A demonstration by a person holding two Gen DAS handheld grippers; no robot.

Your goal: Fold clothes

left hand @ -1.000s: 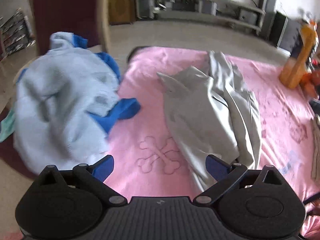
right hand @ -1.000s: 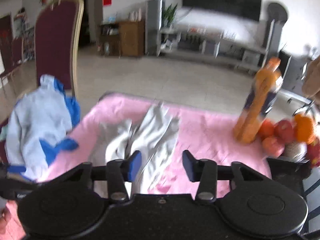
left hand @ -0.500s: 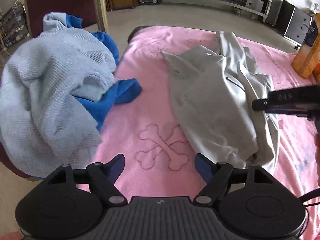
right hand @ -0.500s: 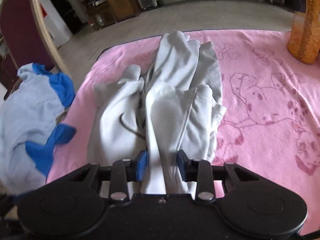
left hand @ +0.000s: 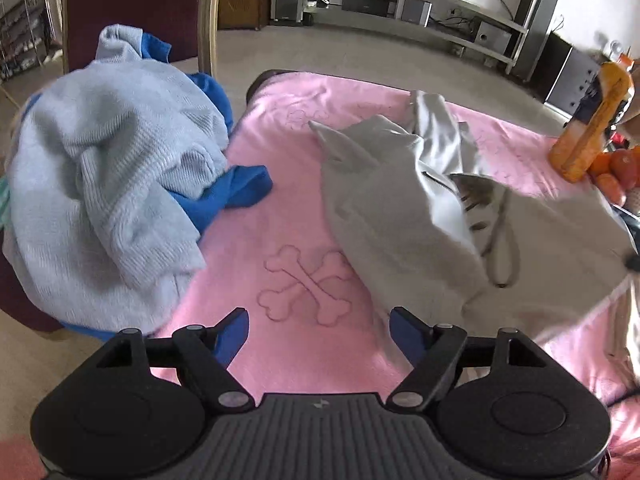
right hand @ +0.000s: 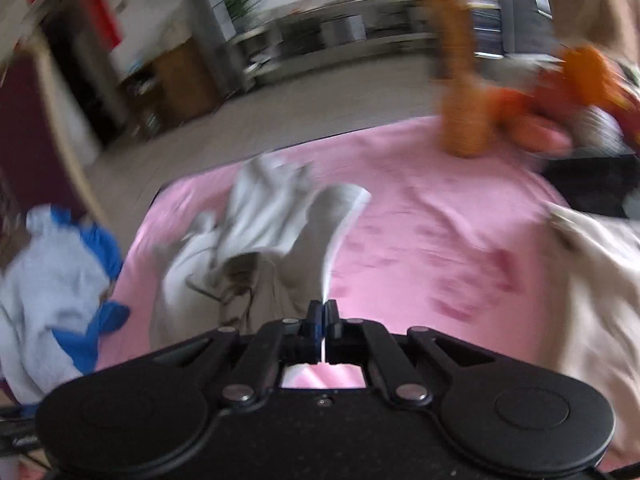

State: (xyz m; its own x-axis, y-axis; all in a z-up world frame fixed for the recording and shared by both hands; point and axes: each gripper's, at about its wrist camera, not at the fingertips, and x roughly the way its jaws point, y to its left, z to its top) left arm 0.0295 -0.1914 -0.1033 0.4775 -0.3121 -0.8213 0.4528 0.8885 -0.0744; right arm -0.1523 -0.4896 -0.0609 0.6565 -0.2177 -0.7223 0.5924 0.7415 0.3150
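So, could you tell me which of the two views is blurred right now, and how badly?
The right wrist view is heavily motion-smeared: the orange bottle and room streak, while the right gripper, pinching the grey garment, stays crisp. The left wrist view is sharp, with fisheye bending at its edges.

Both wrist views face the same grey garment closely.

A crumpled pale grey garment lies on the pink cloth, one edge lifted and stretched rightwards
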